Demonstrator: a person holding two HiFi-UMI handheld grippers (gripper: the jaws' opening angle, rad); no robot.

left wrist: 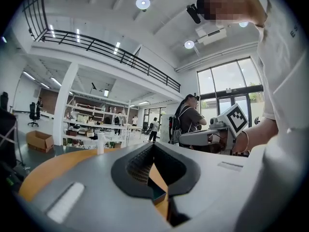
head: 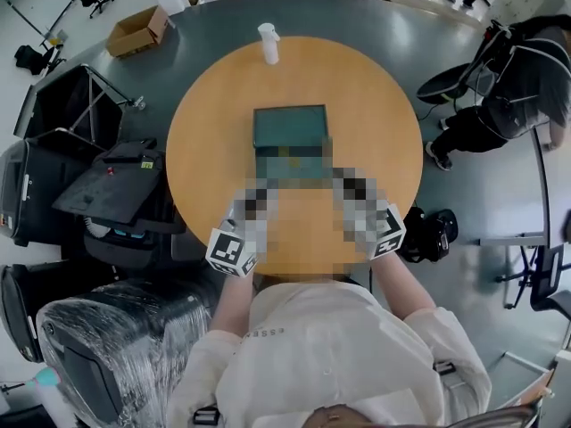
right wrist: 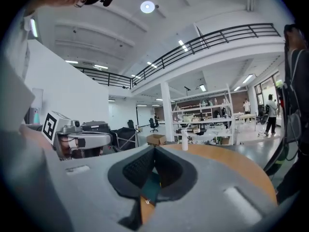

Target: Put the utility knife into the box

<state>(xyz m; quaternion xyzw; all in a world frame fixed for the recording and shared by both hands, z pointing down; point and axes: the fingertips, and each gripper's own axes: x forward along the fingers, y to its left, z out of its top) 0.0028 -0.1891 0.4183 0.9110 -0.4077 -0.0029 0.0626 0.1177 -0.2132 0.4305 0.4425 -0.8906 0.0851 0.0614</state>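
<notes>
A dark teal box (head: 289, 126) lies in the middle of the round wooden table (head: 375, 105), its near part under a mosaic patch. I see no utility knife in any view. My left gripper (head: 253, 198) and right gripper (head: 351, 188) are held side by side just short of the box's near edge, each pointing at it. In the left gripper view the left gripper (left wrist: 154, 145) is shut with nothing held; a sliver of the box (left wrist: 157, 195) shows below the tips. In the right gripper view the right gripper (right wrist: 154, 149) is also shut and empty.
A white spray bottle (head: 268, 43) stands at the table's far edge. Black cases (head: 116, 181) and a plastic-wrapped chair (head: 107, 337) crowd the left side. A cardboard box (head: 136, 31) lies on the floor far left. A person (head: 508, 87) bends over at the right.
</notes>
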